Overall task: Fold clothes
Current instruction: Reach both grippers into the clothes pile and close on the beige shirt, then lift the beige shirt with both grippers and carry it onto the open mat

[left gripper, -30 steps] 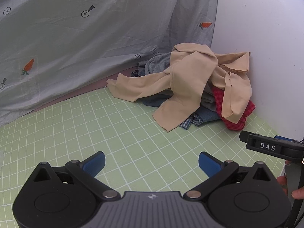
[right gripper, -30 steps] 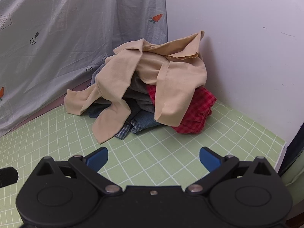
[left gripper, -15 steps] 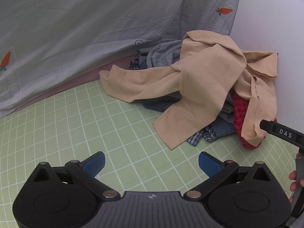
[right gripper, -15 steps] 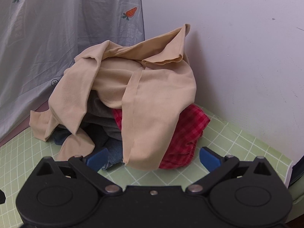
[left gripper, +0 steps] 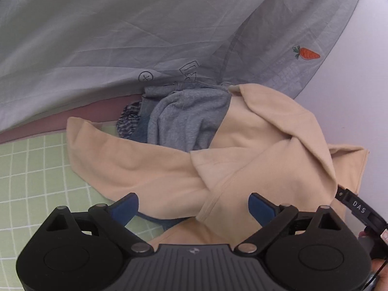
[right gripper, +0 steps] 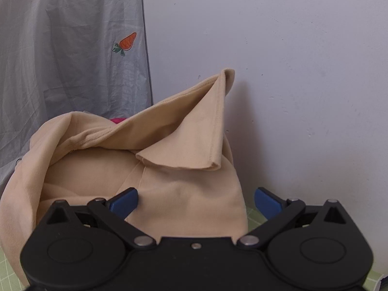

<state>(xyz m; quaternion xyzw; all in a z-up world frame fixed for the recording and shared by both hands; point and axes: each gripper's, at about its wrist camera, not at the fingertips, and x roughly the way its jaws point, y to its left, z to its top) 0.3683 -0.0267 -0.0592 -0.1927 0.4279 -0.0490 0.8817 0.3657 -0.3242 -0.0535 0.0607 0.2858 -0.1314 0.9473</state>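
Your left tongs (left gripper: 192,205) are spread wide, blue pads (left gripper: 125,207) either side of a beige sleeve, nothing pinched. Your right tongs (right gripper: 196,201) are spread as well, low against the beige garment (right gripper: 174,189), gripping nothing. The beige garment (left gripper: 262,160) lies draped over the clothes pile at the back corner of the green gridded tabletop (left gripper: 31,169), one hem standing up against the white wall (right gripper: 303,72). Beneath it: a grey garment (left gripper: 189,118), and a checked blue piece (left gripper: 129,118). The grey carrot-print sheet (left gripper: 145,36) hangs behind the pile.
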